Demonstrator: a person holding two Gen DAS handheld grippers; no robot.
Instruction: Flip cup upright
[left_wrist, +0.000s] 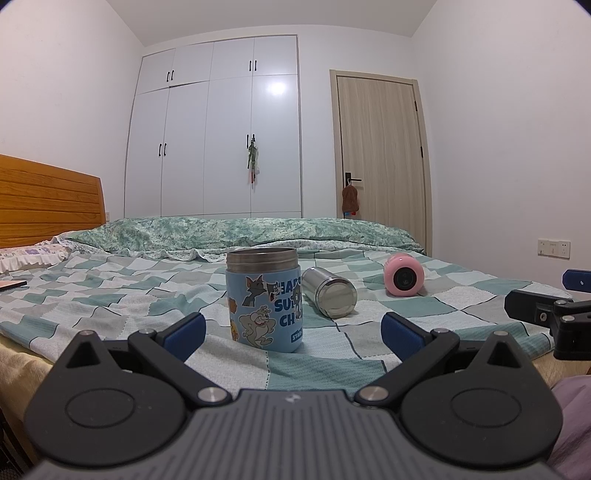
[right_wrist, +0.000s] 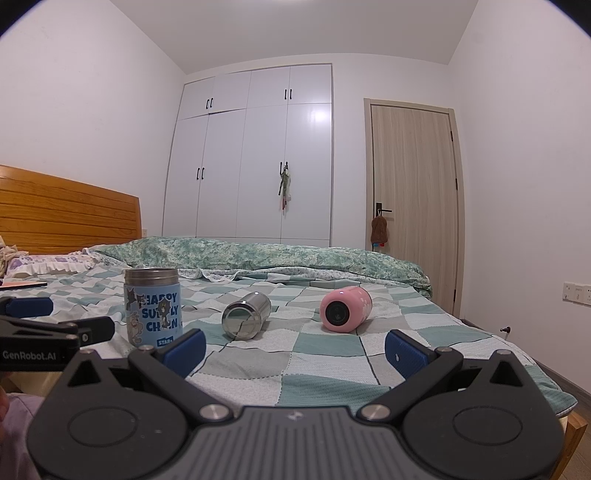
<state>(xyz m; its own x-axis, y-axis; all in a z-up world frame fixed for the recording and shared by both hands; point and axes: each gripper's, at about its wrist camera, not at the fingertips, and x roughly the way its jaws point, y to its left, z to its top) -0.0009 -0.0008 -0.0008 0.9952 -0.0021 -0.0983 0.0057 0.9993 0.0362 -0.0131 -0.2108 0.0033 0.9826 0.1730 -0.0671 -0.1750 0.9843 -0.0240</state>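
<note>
A blue cartoon-printed cup (left_wrist: 265, 300) with a steel rim stands upright on the checked bedspread (left_wrist: 110, 295). It also shows in the right wrist view (right_wrist: 153, 305). A steel cup (left_wrist: 330, 292) lies on its side behind it; it shows in the right wrist view too (right_wrist: 246, 315). A pink cup (left_wrist: 403, 274) lies on its side further right, as the right wrist view shows (right_wrist: 345, 309). My left gripper (left_wrist: 293, 328) is open and empty, just short of the blue cup. My right gripper (right_wrist: 295, 346) is open and empty, short of the steel and pink cups.
A rolled green quilt (right_wrist: 258, 258) lies across the far side of the bed. A wooden headboard (right_wrist: 66, 214) and pillows stand at the left. A white wardrobe (right_wrist: 255, 158) and a closed door (right_wrist: 413, 206) are behind. The bed's right edge (right_wrist: 517, 354) drops to the floor.
</note>
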